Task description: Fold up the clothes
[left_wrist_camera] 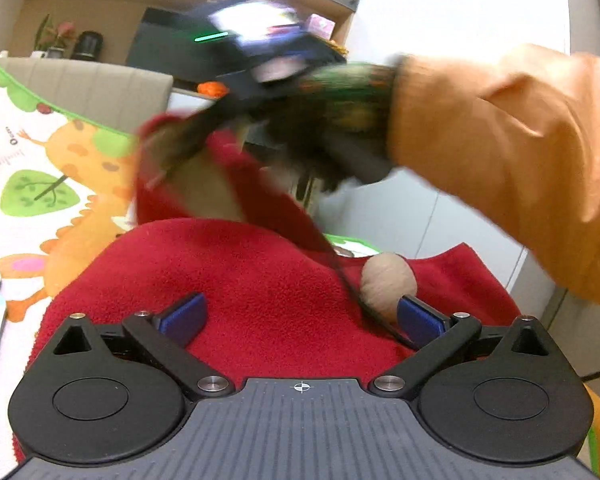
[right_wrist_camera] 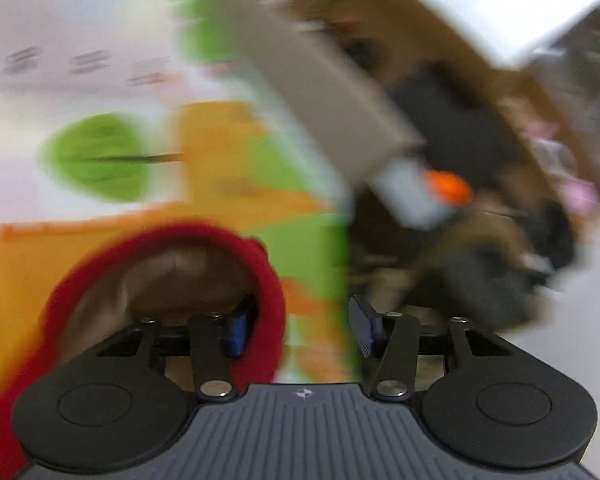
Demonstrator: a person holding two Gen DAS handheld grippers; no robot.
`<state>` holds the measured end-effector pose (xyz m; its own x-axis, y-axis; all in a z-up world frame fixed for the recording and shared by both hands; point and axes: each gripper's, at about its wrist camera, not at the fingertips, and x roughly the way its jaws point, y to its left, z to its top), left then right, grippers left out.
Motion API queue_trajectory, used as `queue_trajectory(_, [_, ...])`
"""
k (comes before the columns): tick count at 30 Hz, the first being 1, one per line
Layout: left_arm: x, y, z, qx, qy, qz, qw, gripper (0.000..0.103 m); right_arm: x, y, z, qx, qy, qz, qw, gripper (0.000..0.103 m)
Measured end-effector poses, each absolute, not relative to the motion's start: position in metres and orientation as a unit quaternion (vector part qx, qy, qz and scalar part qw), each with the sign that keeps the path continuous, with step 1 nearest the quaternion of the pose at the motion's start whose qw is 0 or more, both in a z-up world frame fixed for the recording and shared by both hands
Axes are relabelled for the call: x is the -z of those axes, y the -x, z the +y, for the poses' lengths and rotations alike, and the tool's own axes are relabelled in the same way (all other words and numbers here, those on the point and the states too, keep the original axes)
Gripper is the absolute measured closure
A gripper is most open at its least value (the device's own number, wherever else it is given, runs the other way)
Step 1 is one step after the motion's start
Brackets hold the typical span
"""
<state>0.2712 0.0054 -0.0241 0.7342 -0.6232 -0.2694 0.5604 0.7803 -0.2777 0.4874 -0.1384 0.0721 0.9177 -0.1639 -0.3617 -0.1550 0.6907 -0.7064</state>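
Note:
A red fleece garment (left_wrist_camera: 260,280) lies on a cartoon play mat (left_wrist_camera: 52,184), with a beige pom-pom (left_wrist_camera: 388,284) and a dark cord (left_wrist_camera: 340,268) on it. My left gripper (left_wrist_camera: 302,318) is open wide, its blue pads resting low over the fleece and nothing pinched between them. A person's patterned glove (left_wrist_camera: 348,96) and orange sleeve (left_wrist_camera: 500,140) carry the other gripper, blurred, above a raised red part (left_wrist_camera: 236,160). In the right wrist view my right gripper (right_wrist_camera: 300,326) is open. Its left finger (right_wrist_camera: 238,330) sits inside a round red opening (right_wrist_camera: 268,280) with a brown lining.
The mat (right_wrist_camera: 100,60) spreads left of the garment. Behind it stands a grey padded bench (left_wrist_camera: 100,88), then a wooden shelf (left_wrist_camera: 80,4) with a plant and dark boxes. An orange object (left_wrist_camera: 210,89) sits near the bench end. White cabinet fronts (left_wrist_camera: 420,216) are on the right.

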Motion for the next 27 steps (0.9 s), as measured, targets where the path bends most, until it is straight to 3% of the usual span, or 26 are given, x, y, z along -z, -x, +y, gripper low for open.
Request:
queue_trajectory(8, [0.03, -0.28, 0.021, 0.348, 0.156, 0.163, 0.91, 0.0, -0.133, -0.298, -0.254, 0.059, 0.301, 0.047, 0.951, 0.054])
queue_trajectory(14, [0.034, -0.289, 0.04, 0.371, 0.228, 0.164, 0.885, 0.0, -0.077, -0.147, -0.224, -0.014, 0.379, -0.101, 0.92, 0.048])
queue_trajectory(20, [0.017, -0.277, 0.079, 0.389, 0.331, 0.17, 0.843, 0.0, 0.016, -0.087, -0.193, -0.156, 0.462, -0.093, 0.868, 0.048])
queue_trajectory(27, [-0.062, -0.252, 0.081, 0.332, 0.28, 0.147, 0.889, 0.0, 0.054, -0.076, -0.196, -0.257, 0.496, -0.013, 0.829, 0.046])
